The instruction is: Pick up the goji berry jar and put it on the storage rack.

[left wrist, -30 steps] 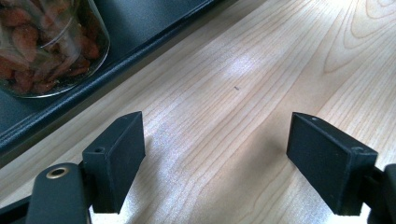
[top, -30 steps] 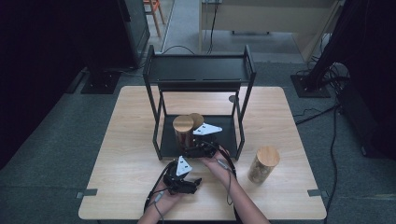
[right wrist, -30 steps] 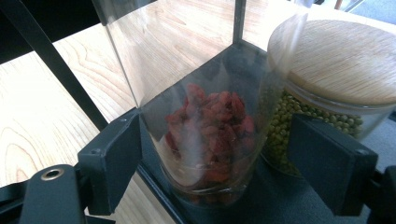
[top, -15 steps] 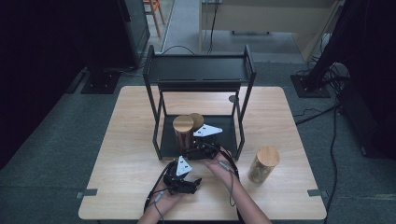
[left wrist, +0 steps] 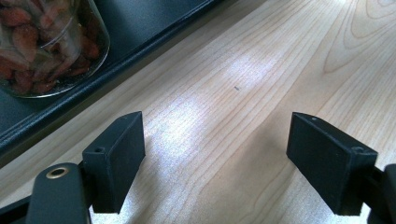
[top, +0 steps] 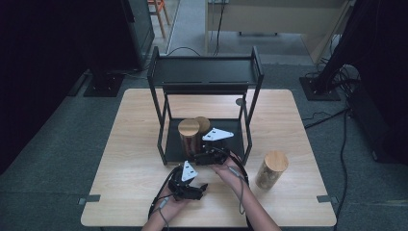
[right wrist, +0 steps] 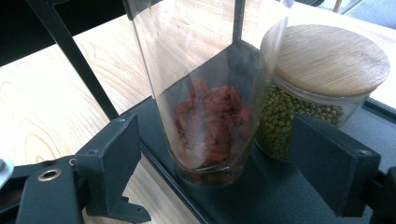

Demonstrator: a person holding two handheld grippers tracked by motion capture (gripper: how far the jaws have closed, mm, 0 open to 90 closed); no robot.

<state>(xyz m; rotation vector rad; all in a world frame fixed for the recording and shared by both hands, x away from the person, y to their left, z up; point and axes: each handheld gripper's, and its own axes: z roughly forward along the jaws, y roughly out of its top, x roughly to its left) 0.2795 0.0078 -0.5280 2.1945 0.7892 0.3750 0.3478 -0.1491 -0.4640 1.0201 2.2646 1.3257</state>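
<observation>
- Two grippers were in my hands at the near edge of the table [top: 120, 192]. My left gripper [top: 188, 185] lay lowest, close to the near edge and a little left of the middle, with its jaws spread wide over bare wood and nothing between them, as the left gripper view showed [left wrist: 215, 154].
- Just beyond it, my right gripper [top: 207, 155] sat at the front lip of the black rack [top: 207, 72], its grey plate above the lower shelf. Its jaws were wide open too, one on each side of the tall jar [right wrist: 210, 102] but apart from the glass, so it had hold of nothing.
- That tall jar [top: 189, 137] stood upright on the rack's lower shelf, at the front edge and left of the shelf's middle. It had a wooden lid, and held red dried berries that filled only its bottom part.
- Right behind it, and seemingly touching it, a shorter jar of green beans [right wrist: 317, 93] stood on the same shelf under a wooden lid.
- Off to the right, well apart from the rack, a third wooden-lidded jar [top: 272, 169] stood on the table towards the near right corner.
- Farthest off, the rack's upper shelf was towards the far edge of the table.
</observation>
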